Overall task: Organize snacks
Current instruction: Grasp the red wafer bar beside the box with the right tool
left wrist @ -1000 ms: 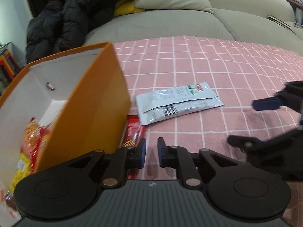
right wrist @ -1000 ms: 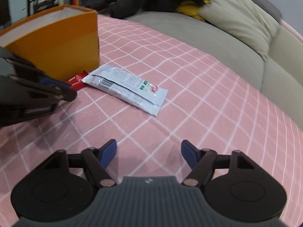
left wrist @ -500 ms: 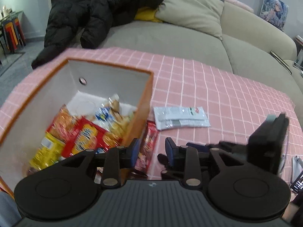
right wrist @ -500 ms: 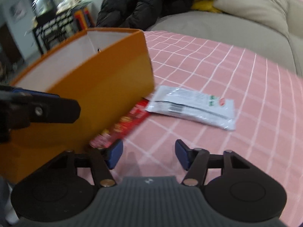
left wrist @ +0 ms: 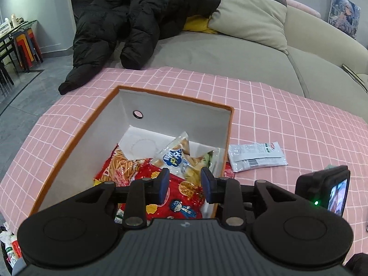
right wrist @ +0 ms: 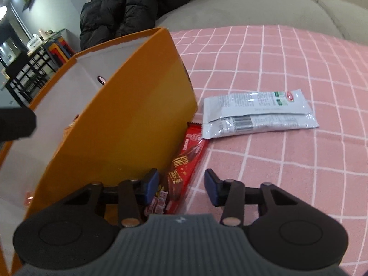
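An orange box (left wrist: pixel 174 97) with white inner walls stands on the pink checked cloth and holds several snack packets (left wrist: pixel 142 168). My left gripper (left wrist: pixel 184 184) hovers above the box's near end, open by a small gap and empty. A long red snack packet (right wrist: pixel 186 158) lies on the cloth against the outer right wall of the box (right wrist: pixel 138 115). My right gripper (right wrist: pixel 181 184) is low over the packet's near end. Its jaws are closing with the packet between them, and the pads do not press on it. A silver packet (right wrist: pixel 257 112) lies flat just beyond.
The pink checked cloth (left wrist: pixel 299 119) stretches to the right and behind the box. A grey sofa (left wrist: pixel 218 53) beyond it carries a black padded jacket (left wrist: pixel 138 18) and a beige cushion (left wrist: pixel 250 11). Coloured stools (left wrist: pixel 27 46) stand far left on the floor.
My left gripper rose, came over the box and parted its jaws a little. My right gripper slid left to the red packet beside the box, rolled, and narrowed its jaws.
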